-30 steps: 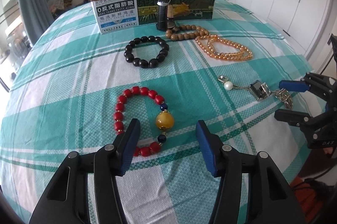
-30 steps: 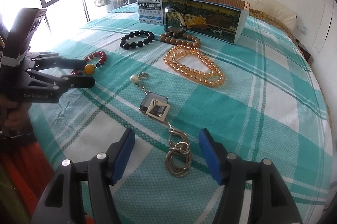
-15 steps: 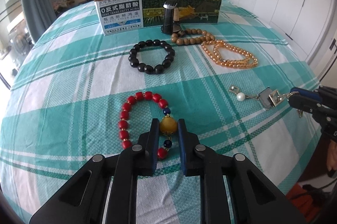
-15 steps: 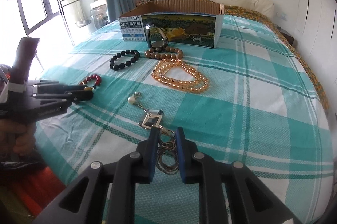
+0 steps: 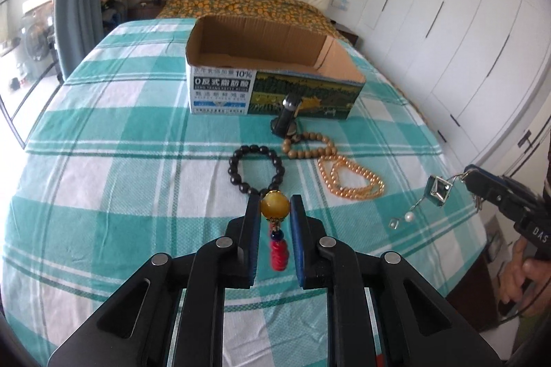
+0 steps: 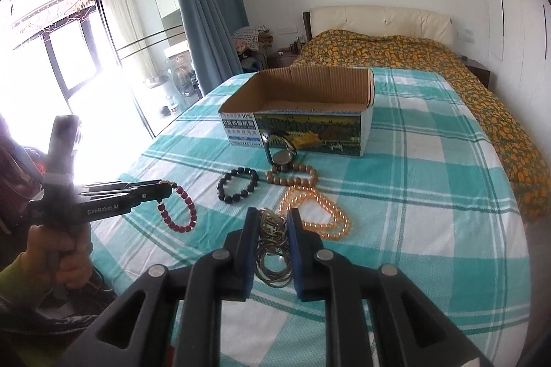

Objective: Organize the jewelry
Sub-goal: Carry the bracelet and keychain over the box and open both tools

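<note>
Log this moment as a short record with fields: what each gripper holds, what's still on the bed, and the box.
left gripper: shut on red bracelet, fingers on its amber bead
right gripper: shut on keychain, lifted
on bed: black bracelet, wooden bracelet, amber necklace, watch
cardboard box: open, behind the jewelry

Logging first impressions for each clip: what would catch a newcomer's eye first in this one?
Most striking are the two lifted pieces: the left gripper pinches the amber bead of a red bead bracelet that dangles above the bed, while the right gripper clamps the rings of a metal chain with a pendant and pearl hanging free. Beyond them an open cardboard box stands on the teal checked sheet, with a black bead bracelet and golden pearl necklace lying before it.
</note>
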Tool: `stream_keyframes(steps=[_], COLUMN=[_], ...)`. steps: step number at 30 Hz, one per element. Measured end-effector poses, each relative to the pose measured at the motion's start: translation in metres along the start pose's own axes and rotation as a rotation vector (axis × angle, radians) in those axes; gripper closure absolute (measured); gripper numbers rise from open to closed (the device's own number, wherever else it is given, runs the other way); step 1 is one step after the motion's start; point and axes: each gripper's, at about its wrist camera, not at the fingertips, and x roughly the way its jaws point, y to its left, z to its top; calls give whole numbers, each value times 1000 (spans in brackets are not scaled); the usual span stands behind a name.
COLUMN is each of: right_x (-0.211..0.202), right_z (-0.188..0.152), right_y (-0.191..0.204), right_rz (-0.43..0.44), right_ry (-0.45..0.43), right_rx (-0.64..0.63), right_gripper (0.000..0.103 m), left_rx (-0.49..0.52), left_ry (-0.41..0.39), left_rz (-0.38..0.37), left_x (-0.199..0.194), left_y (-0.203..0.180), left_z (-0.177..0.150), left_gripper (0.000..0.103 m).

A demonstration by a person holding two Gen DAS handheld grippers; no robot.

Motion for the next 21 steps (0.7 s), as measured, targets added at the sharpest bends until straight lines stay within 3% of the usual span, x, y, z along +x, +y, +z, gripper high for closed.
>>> stream_keyframes(steps=[12, 21], right_x=[32, 117], right_z=[123, 195], right_y=[-11, -48], right_rz=[12, -30], right_ry=[-67, -26], right_rx=[-9, 5], right_gripper=[86, 86], left_rx=[12, 59], left_ry=[-98, -57], left_rz=[-5, 59], left_x=[-13, 71], left_y=[8, 15], left_z=[133, 202], left_gripper=[88, 88])
